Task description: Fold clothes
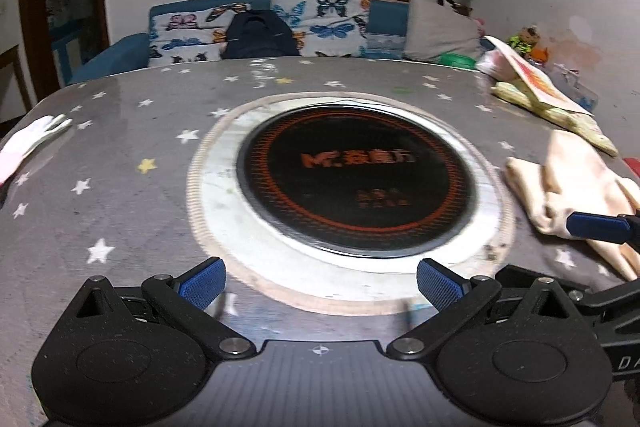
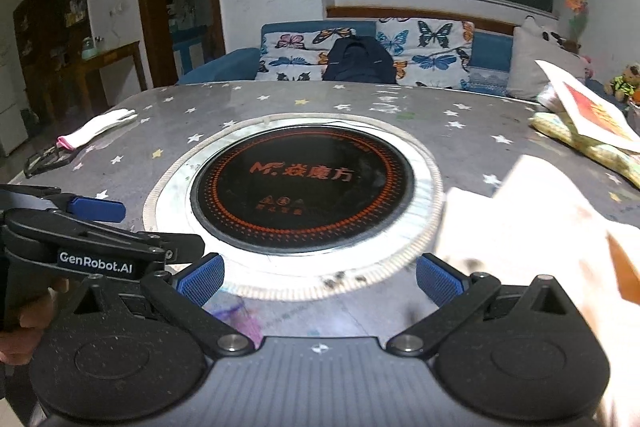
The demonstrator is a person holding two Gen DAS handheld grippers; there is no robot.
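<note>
A cream garment [image 1: 568, 187] lies crumpled on the right side of the grey star-print table [image 1: 120, 211]. It shows blurred and close in the right wrist view [image 2: 520, 227]. My left gripper [image 1: 320, 283] is open over the table's near edge, in front of the round cooktop, with nothing between its fingers. My right gripper [image 2: 319, 281] is also open and empty, just left of the garment. One of its blue fingertips [image 1: 596, 227] reaches over the garment's near part. One of the left gripper's fingers [image 2: 96, 209] shows at the left, held by a hand [image 2: 24, 327].
A black round cooktop [image 2: 304, 187] with a metal ring is set in the table's middle. A white glove [image 2: 100, 127] lies far left. A yellow-green cloth [image 2: 580, 143] under a printed card lies far right. A butterfly-covered sofa [image 2: 400, 51] stands behind.
</note>
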